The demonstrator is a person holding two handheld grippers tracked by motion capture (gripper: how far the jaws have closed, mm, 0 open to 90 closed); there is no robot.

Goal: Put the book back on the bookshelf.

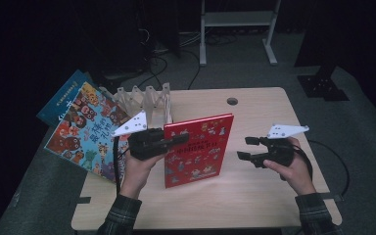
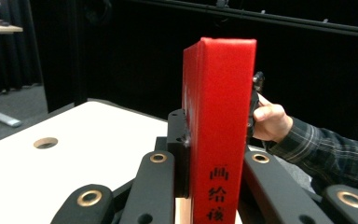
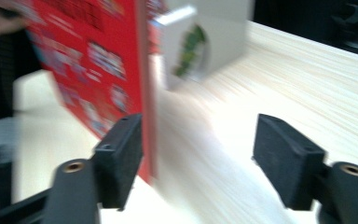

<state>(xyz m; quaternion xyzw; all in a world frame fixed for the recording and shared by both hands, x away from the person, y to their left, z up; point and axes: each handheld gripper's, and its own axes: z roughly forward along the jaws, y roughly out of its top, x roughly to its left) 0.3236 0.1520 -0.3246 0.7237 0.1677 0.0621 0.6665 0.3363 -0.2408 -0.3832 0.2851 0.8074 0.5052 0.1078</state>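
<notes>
A red picture book [image 1: 198, 149] stands upright on the wooden table [image 1: 254, 196]. My left gripper [image 1: 176, 139] is shut on its spine edge. In the left gripper view the red spine [image 2: 219, 116] with black characters sits clamped between the two black jaws of that gripper [image 2: 214, 154]. My right gripper [image 1: 246, 148] is a little to the right of the book's free edge and stands open with nothing gripped. In the blurred right gripper view that gripper [image 3: 198, 158] has its jaws wide apart, and the book's edge [image 3: 142, 70] rises close by the left pad [image 3: 121, 158] without being pressed.
A wooden folding rack [image 1: 147, 103] stands at the table's back left. Two colourful books [image 1: 85, 127] lean beside it, past the table's left edge. A round hole [image 1: 232, 101] is in the tabletop at the back. A blurred white boxy thing [image 3: 200, 42] lies beyond the book.
</notes>
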